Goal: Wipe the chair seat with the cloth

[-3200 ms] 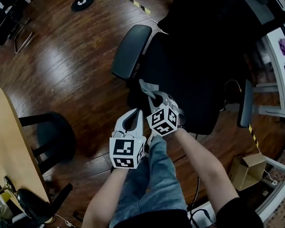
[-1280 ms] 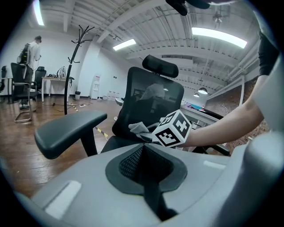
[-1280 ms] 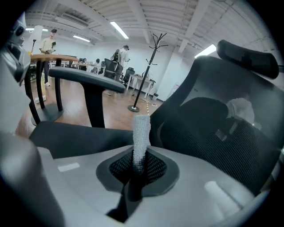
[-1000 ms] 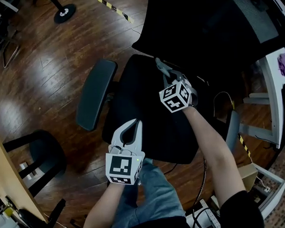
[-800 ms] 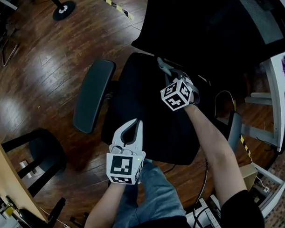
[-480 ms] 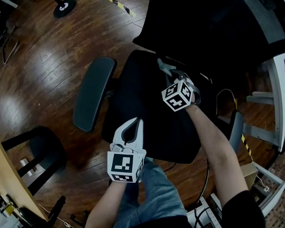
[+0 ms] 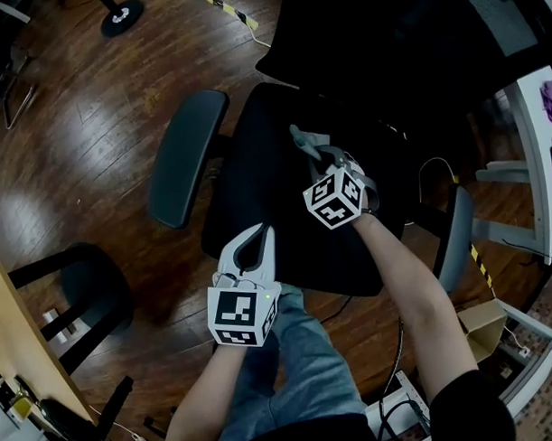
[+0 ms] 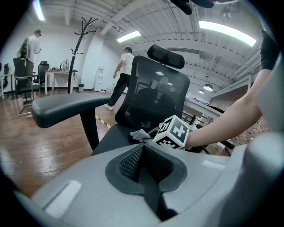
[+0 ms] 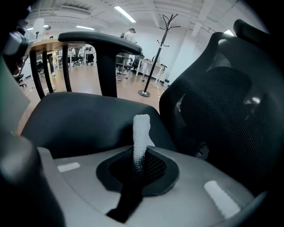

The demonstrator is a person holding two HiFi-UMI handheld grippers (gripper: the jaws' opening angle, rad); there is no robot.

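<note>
Right gripper [image 7: 302, 140] pinches the cloth [image 9: 141, 133] at the seat [image 7: 266, 197], apparently mid-wipe. Left gripper [image 7: 256, 240] hangs closed, empty. The next stroke likely needs pressure toward the front.

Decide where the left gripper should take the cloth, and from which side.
Probably the loose end of the cloth standing out past the right gripper's jaws, coming from the person's left: that strip is free above the seat, the rest is pinched.
</note>
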